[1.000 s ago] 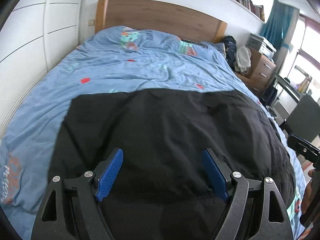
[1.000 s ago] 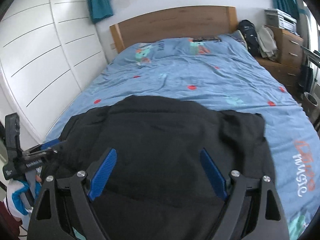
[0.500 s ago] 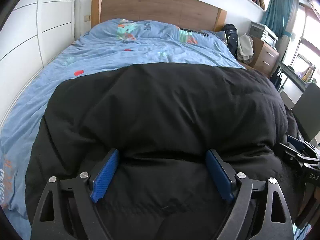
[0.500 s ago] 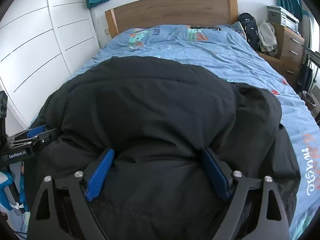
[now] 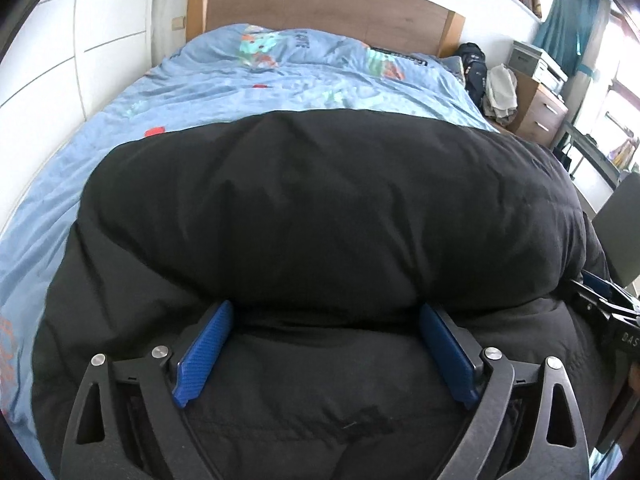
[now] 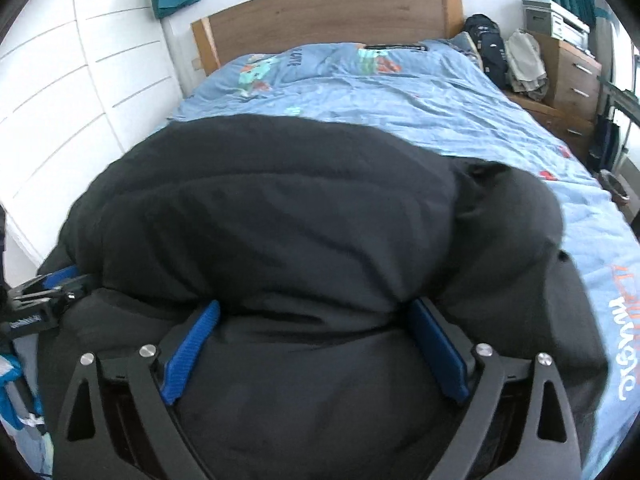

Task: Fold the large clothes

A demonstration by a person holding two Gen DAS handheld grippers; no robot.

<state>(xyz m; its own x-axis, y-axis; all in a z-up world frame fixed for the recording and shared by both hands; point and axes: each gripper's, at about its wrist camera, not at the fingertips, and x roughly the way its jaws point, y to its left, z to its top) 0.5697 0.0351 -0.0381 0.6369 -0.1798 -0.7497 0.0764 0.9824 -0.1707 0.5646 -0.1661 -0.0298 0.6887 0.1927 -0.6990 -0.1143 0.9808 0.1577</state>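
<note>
Both tools' jaws just widened, black jacket (image 5: 328, 208) between.

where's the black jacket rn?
In both wrist views the black jacket lies puffed up on the near end of the blue bedspread, filling the foreground right in front of both tongs, far from the wooden headboard.
</note>
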